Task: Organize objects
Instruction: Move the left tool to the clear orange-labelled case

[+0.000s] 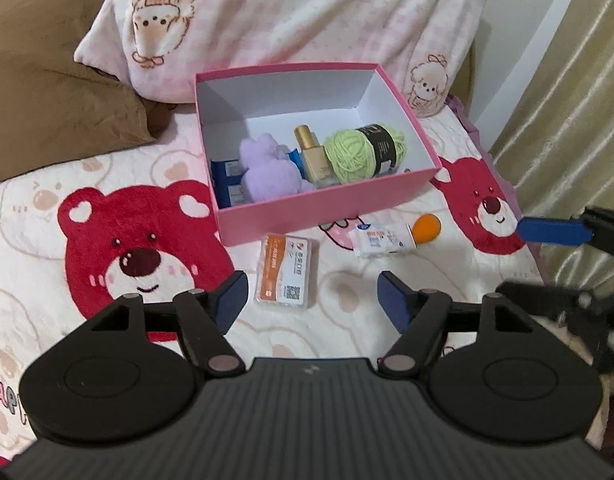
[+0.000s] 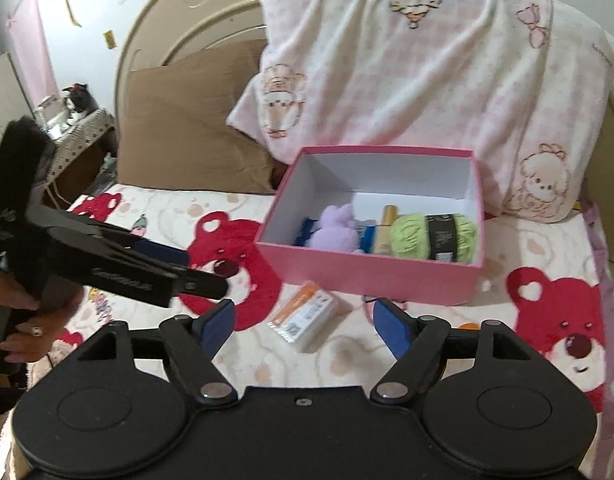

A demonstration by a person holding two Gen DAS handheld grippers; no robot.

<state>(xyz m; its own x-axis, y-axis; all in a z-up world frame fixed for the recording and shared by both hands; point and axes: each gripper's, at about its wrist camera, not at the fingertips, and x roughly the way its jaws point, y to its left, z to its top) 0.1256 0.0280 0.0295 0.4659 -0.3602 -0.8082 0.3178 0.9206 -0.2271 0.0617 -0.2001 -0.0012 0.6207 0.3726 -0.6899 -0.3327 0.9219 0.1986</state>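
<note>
Both grippers, left [image 1: 311,300] and right [image 2: 303,322], hang wide open with nothing in them, over the bed. The card pack [image 1: 286,272] lies just ahead, near the pink box [image 1: 327,208]. It's flat on soft bedding, so I'd guess the pads could skid over it or pinch blanket instead.

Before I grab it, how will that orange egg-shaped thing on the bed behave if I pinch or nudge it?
The orange egg looks smooth and rounded, so it will probably roll or squirt out of a pinch. It lies on the soft blanket beside the white packet, which may damp rolling. It is likely light.
</note>
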